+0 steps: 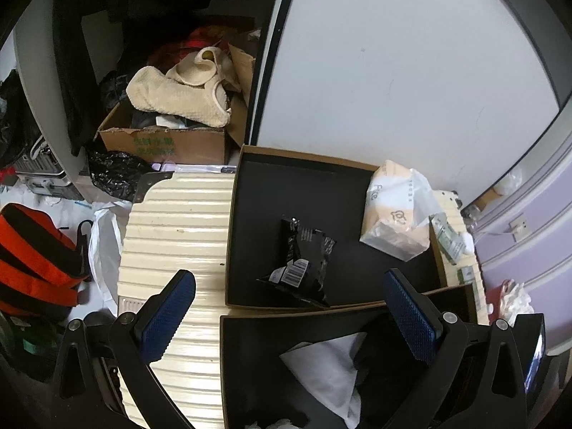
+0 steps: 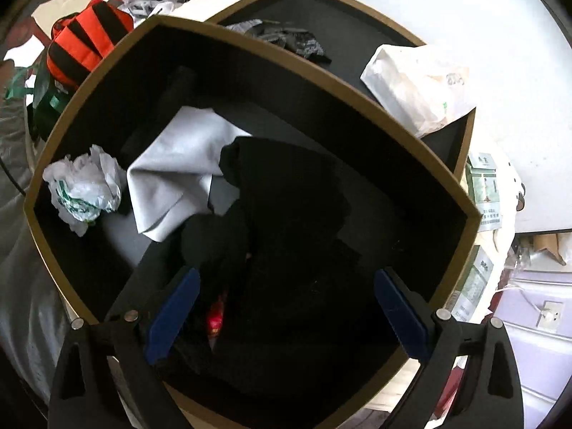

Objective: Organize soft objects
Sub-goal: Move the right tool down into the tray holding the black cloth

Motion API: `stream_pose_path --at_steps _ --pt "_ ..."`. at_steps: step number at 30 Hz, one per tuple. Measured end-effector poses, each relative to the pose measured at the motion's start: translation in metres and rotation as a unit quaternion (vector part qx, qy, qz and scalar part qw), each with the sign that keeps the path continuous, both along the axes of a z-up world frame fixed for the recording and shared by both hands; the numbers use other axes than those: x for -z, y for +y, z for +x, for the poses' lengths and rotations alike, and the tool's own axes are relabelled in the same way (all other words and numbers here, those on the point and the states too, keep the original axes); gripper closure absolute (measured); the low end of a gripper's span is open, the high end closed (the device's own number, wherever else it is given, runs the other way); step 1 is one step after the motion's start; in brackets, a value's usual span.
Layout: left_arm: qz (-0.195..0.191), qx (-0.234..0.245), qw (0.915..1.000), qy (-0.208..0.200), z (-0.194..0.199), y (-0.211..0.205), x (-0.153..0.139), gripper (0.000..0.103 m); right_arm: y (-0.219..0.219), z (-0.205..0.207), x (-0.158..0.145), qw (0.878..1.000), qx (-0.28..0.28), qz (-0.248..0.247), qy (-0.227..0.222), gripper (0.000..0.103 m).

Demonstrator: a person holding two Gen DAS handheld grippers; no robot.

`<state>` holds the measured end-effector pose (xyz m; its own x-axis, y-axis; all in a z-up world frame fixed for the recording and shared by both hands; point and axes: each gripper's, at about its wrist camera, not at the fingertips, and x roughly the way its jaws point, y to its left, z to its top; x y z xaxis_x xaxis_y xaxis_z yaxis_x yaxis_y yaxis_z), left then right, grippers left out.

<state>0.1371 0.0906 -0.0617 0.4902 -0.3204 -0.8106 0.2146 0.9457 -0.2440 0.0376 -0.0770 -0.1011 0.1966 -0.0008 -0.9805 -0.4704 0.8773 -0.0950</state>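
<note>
Both the left gripper [image 1: 289,307] and right gripper [image 2: 286,307] hang open, empty. The black garment [image 2: 286,196] in the near box [image 2: 461,250] looks limp and light; pinch a bunched fold.

Two open boxes sit on a ribbed suitcase [image 1: 171,221]. Near box [image 2: 85,82] holds a cloth [image 2: 178,164], a crumpled bag [image 2: 84,187] to its left & dark clothing [image 2: 286,193] on its right. Far box [image 1: 250,164] behind holds a foil packet [image 1: 304,257] w/ a paper bag [image 1: 397,214] at its right.

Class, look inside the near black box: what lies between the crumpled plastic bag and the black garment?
A light grey cloth lies between the crumpled plastic bag and black garment, shown in the right wrist view.
</note>
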Motion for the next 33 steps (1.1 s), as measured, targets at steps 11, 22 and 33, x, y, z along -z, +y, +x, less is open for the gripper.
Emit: stream_pose_path --at_steps 11,22,33 --pt "0.033 -0.040 0.9968 0.061 0.009 0.016 0.026 0.000 -0.027 -0.006 -0.002 1.000 0.003 0.001 0.004 0.005" --pt "-0.038 -0.055 0.9805 0.185 -0.002 0.011 0.085 0.000 -0.079 0.013 -0.014 0.987 0.117 0.107 0.018 0.005" --pt "-0.044 -0.042 0.9852 0.160 0.001 0.007 0.071 0.000 -0.106 0.005 -0.035 0.984 0.142 0.096 -0.051 0.005"
